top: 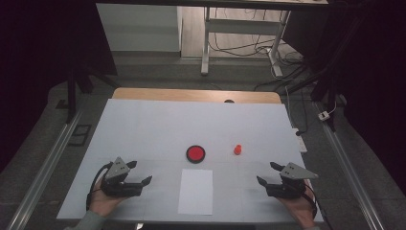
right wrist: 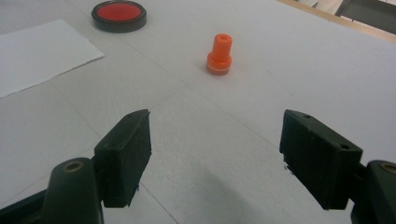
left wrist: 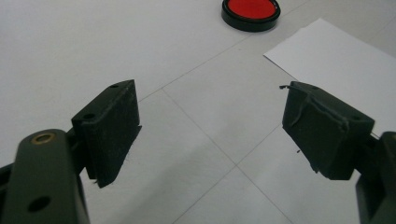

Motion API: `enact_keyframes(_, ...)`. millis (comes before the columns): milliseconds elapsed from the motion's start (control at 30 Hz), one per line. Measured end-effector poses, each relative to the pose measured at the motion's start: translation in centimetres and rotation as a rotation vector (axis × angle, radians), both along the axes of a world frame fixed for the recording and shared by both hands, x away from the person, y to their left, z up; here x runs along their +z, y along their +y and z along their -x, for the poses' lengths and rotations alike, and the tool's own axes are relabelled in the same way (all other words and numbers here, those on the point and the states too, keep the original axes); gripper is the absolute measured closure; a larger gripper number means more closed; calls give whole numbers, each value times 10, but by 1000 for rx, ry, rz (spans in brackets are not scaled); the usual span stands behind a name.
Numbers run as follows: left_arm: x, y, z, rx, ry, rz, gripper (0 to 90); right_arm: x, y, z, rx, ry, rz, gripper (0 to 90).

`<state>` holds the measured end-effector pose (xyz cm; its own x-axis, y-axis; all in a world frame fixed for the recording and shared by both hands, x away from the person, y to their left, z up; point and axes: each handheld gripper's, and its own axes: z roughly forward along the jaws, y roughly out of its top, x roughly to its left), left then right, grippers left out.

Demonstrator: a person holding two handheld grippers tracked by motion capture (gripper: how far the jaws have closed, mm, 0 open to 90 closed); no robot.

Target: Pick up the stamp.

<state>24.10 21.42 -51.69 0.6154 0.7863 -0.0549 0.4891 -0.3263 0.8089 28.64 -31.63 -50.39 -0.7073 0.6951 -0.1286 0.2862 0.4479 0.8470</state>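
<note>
Stamp [right wrist: 219, 55], small and orange, stands upright beside red ink pad [right wrist: 118, 15].

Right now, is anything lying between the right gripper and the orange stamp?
No. In the right gripper view, the stretch from the right gripper to the orange stamp is bare white table; its jaws are open and empty.

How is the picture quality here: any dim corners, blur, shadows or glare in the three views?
High view: dim, dark at both sides, table evenly lit, no glare. Left gripper view: the near jaws are soft, the red ink pad farther off is sharper. Right gripper view: a faint shadow lies on the table between the jaws; the orange stamp is fairly crisp.
</note>
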Motion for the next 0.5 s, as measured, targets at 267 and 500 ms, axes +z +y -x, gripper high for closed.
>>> enact_keyframes(267, 2, 4, -1, 18, -8, 21, 188, 0, -2, 0, -11, 6, -7, 259)
enact_keyframes(500, 1, 6, -1, 27, -8, 13, 186, -2, -1, -3, -12, 17, 2, 263)
